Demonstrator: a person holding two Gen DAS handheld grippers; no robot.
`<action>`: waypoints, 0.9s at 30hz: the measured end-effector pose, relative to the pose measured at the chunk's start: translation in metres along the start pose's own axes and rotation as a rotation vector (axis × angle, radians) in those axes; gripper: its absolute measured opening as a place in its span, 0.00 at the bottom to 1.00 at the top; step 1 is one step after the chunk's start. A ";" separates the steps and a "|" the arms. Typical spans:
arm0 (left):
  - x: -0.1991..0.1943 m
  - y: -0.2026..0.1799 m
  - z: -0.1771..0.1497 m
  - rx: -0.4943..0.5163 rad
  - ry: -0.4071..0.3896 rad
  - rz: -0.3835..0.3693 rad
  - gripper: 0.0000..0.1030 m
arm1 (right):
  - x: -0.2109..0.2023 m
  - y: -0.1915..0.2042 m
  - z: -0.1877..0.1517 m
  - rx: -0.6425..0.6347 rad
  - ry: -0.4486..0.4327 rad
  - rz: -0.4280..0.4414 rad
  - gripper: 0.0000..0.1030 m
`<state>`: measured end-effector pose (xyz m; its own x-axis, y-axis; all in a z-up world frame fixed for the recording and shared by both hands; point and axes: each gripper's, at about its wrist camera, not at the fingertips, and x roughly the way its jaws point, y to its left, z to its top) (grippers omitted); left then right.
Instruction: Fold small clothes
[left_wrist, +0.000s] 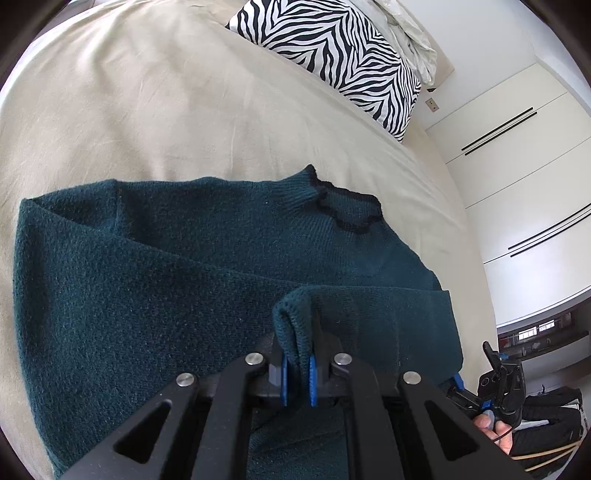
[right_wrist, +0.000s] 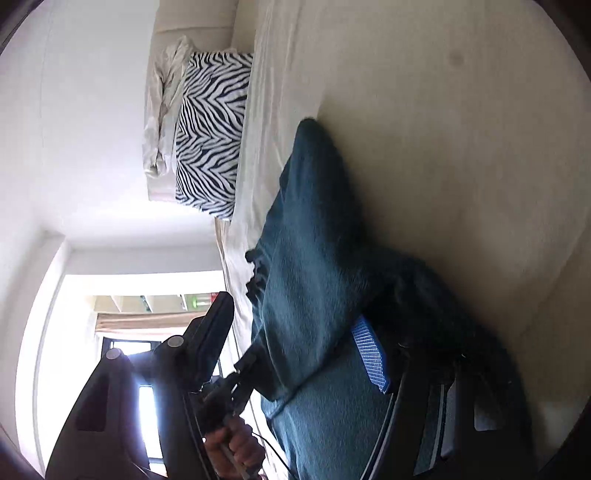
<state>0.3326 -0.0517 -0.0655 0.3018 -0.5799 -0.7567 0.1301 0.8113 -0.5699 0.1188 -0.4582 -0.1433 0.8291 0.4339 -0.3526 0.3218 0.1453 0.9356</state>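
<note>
Your left gripper (left_wrist: 297, 373) is clamped on a fold of the sweater (left_wrist: 184, 280): knit edge bunched between the blue pads (left_wrist: 283, 380), jaws almost fully closed on it. The pinched fold stands up off the rest of the fabric.

Sweater is dark teal knit with black scalloped trim at the collar (left_wrist: 347, 206). It lies on the bed (left_wrist: 166, 110), on the beige sheet, collar end toward the zebra pillow (left_wrist: 332, 55) at the head of the bed. One band of fabric is already laid across the body below the collar.

Your right gripper (right_wrist: 295, 347) is rolled on its side in its own view. Jaws stand apart; one blue ribbed pad (right_wrist: 369, 354) sits against the sweater (right_wrist: 310, 258), the other finger (right_wrist: 214, 332) is clear of it toward the window. Fabric lies between the two fingers, but they are not pressing on it, so no grip there.

In the left view, your right gripper (left_wrist: 500, 384) shows at the sweater's right edge with your hand (left_wrist: 495, 428) on the trigger. In the right view, a hand (right_wrist: 232, 443) on the left gripper's handle is at the bottom.

White crumpled bedding (right_wrist: 162, 110) sits beyond the pillow (right_wrist: 210, 129), at the head end of the bed (right_wrist: 443, 147).
</note>
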 end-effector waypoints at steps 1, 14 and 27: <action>0.003 0.005 0.000 -0.008 0.005 0.002 0.09 | -0.006 -0.004 0.006 0.001 -0.033 0.013 0.60; -0.050 0.020 -0.005 -0.030 -0.175 0.121 0.26 | -0.055 0.007 0.006 -0.092 -0.019 -0.024 0.51; 0.010 -0.024 -0.035 0.217 -0.106 0.163 0.30 | 0.050 0.065 0.076 -0.237 0.179 -0.069 0.51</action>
<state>0.2999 -0.0798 -0.0706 0.4309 -0.4392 -0.7883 0.2670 0.8965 -0.3535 0.2163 -0.4942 -0.1016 0.7085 0.5626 -0.4261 0.2413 0.3743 0.8954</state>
